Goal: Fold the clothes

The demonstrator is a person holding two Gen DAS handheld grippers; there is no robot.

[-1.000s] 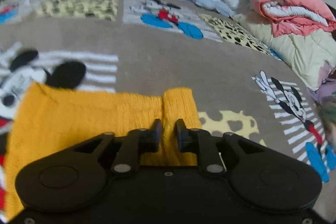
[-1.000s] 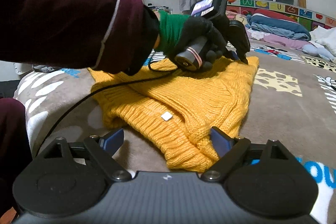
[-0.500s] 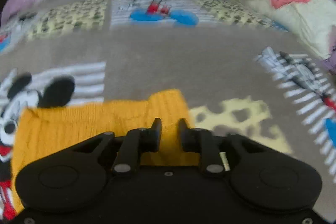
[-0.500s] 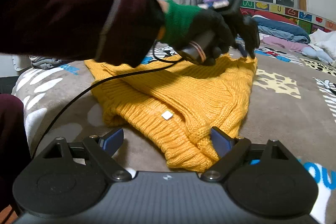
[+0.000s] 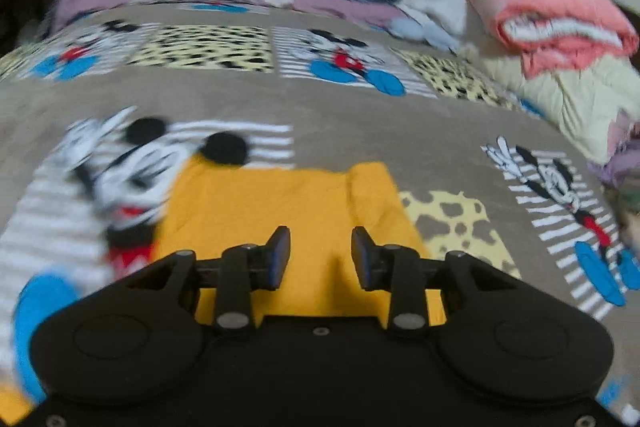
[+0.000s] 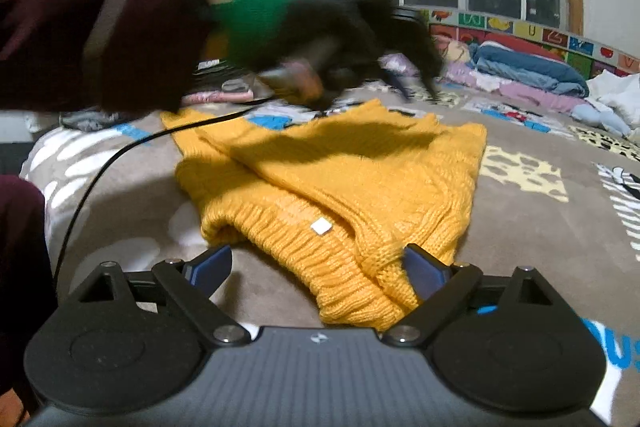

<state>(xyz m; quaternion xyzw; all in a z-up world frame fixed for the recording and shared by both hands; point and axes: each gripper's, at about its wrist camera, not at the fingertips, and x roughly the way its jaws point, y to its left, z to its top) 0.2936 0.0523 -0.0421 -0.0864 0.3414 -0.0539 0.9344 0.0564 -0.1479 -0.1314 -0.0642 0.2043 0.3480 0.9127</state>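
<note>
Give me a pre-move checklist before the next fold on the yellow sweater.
1. Left gripper open, nothing held: ok.
2. Right gripper open, at the ribbed hem: ok.
3. Yellow sweater lying flat on the cartoon blanket: ok.
4. Black cable off the sweater: not ok, it crosses the far corner.
5. Left gripper steady: cannot tell, view is blurred.
6. Pink blanket away from the sweater: ok.

One yellow sweater [image 6: 336, 183] on one bed [image 5: 360, 107]. Two tongs: left tongs [image 5: 320, 255], right tongs [image 6: 316, 267]. One white tag [image 6: 321, 226]. One pink blanket [image 5: 548, 15], one black cable [image 6: 120, 151].
</note>
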